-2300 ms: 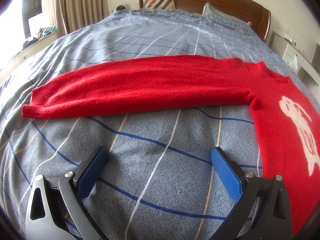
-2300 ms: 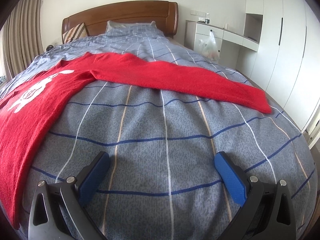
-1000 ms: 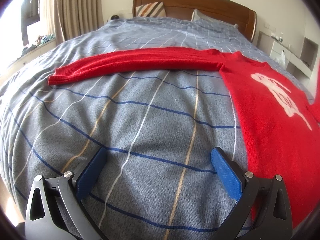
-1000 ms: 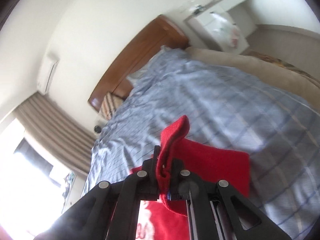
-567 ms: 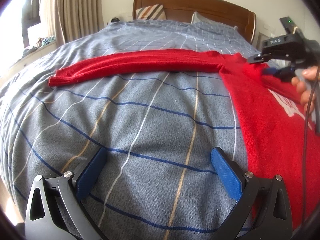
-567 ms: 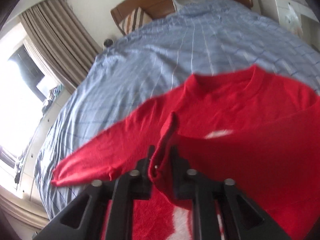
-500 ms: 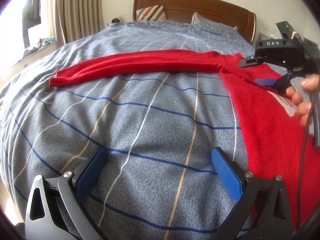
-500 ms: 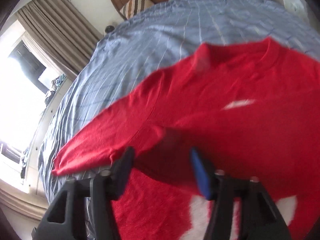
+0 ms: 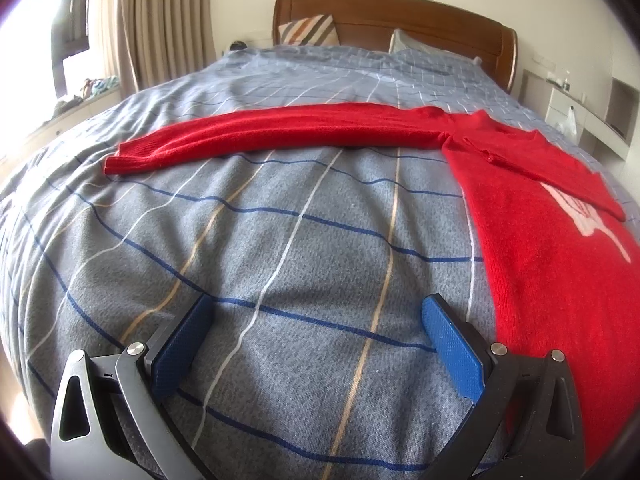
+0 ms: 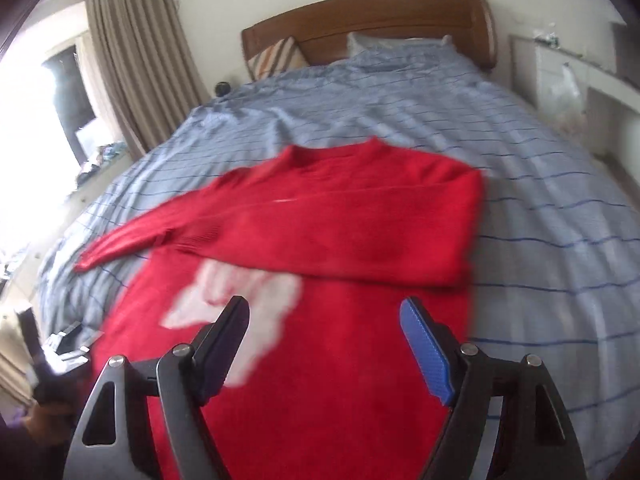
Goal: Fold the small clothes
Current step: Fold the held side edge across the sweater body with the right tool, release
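A red sweater (image 10: 328,360) with a white animal print lies flat on the bed. Its right sleeve (image 10: 360,232) is folded across the chest. Its left sleeve (image 9: 260,136) stretches straight out to the left over the bedspread. My right gripper (image 10: 324,320) is open and empty, hovering above the sweater's lower body. My left gripper (image 9: 316,320) is open and empty over bare bedspread, left of the sweater's body (image 9: 560,260) and short of the outstretched sleeve.
The bed has a grey-blue checked bedspread (image 9: 280,240), pillows and a wooden headboard (image 9: 400,16) at the far end. Curtains and a bright window (image 9: 132,20) are on the left. White cabinets (image 10: 568,72) stand on the right.
My right gripper carried the right sleeve cuff over the chest, let go of it and opened, then pulled back. The left gripper has stayed still.
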Demonstrator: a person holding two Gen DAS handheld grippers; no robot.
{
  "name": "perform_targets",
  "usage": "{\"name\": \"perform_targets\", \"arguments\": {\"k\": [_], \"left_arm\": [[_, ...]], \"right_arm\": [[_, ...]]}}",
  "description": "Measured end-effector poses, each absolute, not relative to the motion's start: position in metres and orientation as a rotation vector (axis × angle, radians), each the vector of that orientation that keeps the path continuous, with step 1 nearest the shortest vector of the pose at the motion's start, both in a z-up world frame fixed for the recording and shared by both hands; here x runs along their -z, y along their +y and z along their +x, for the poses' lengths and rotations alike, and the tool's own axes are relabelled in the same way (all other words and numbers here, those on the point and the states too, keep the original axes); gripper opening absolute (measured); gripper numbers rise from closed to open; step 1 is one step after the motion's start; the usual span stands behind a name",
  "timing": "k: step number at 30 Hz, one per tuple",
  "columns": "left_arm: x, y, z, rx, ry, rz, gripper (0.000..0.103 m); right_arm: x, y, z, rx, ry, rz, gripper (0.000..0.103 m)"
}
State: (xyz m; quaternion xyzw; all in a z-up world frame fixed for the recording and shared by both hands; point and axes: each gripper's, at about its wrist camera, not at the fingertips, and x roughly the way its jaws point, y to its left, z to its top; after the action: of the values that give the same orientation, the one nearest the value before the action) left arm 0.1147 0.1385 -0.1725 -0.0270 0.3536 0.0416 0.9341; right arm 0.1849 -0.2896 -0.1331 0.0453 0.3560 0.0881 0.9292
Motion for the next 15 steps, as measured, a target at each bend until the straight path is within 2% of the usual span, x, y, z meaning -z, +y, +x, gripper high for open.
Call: {"name": "perform_targets", "arguments": {"k": [9,11,15], "left_arm": [[0.173,0.138,0.113,-0.087,0.711,-0.05,0.103],[0.174,0.138,0.111,-0.087,0.706,-0.05,0.103],[0.174,0.138,0.11,-0.087,0.704,-0.049,0.103]], "right_arm": [[0.148,-0.431,0.14,0.238,0.681,0.036,0.078],[0.158,-0.447,0.139,0.239,0.689,0.111,0.083],[0.172,-0.462,0.139,0.187,0.695,0.22,0.086]]}}
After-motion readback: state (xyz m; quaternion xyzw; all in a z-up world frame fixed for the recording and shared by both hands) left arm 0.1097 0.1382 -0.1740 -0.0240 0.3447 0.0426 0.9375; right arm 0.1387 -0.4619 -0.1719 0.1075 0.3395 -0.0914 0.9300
